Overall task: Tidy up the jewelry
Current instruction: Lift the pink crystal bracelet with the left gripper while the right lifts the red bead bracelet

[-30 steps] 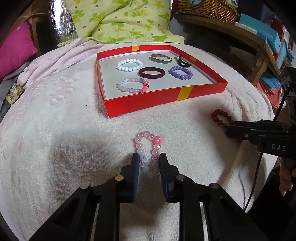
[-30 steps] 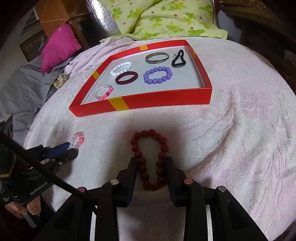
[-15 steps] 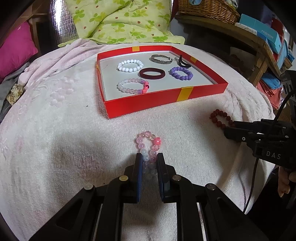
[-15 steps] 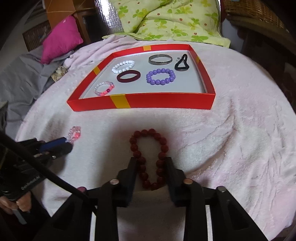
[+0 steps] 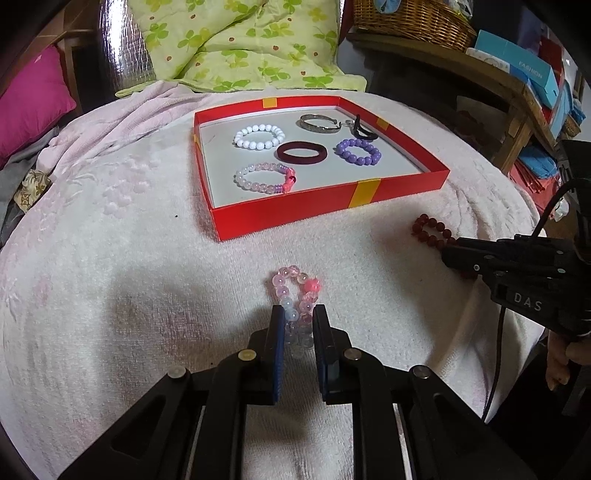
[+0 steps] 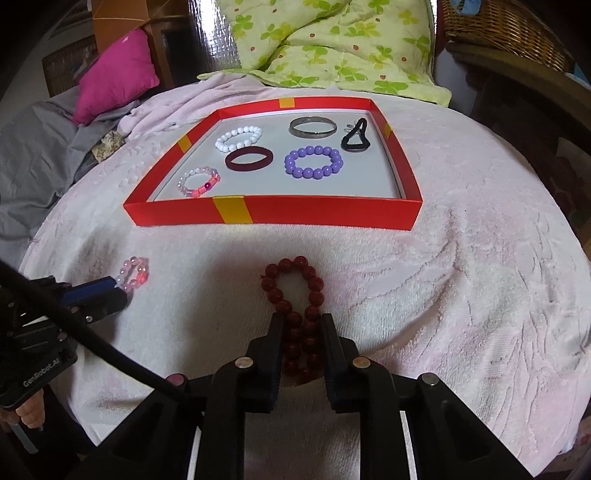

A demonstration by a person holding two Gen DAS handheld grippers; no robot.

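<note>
A pink and clear bead bracelet [image 5: 295, 284] lies on the white towel, its near end pinched narrow between the pads of my left gripper [image 5: 298, 314], which is shut on it. To its right a dark red bead bracelet [image 6: 306, 263] is squeezed into a thin loop between the fingers of my right gripper [image 6: 301, 321], whose jaws are closing on it. Both bracelets still rest on the towel. Beyond them stands the red tray [image 6: 314, 218]. It holds a white bead bracelet [image 6: 238, 137], a silver bangle [image 6: 312, 127], a maroon bangle [image 6: 248, 158], a purple bead bracelet [image 6: 314, 162], another pink bracelet [image 6: 199, 181] and a black hair tie [image 6: 355, 136].
A pale pink towel [image 6: 461, 277] covers the round table. A green flowered quilt [image 6: 332, 44] and a magenta cushion [image 6: 114, 74] lie behind it. A wooden shelf with blue boxes [image 5: 517, 66] and a wicker basket [image 5: 410, 18] stand at the right. A person's hand [image 5: 561, 362] holds the right gripper.
Both grippers have narrowed on their bracelets. The left squeezed the pink beads first and then held still. The right pinched the dark red loop thin in the last moment.
</note>
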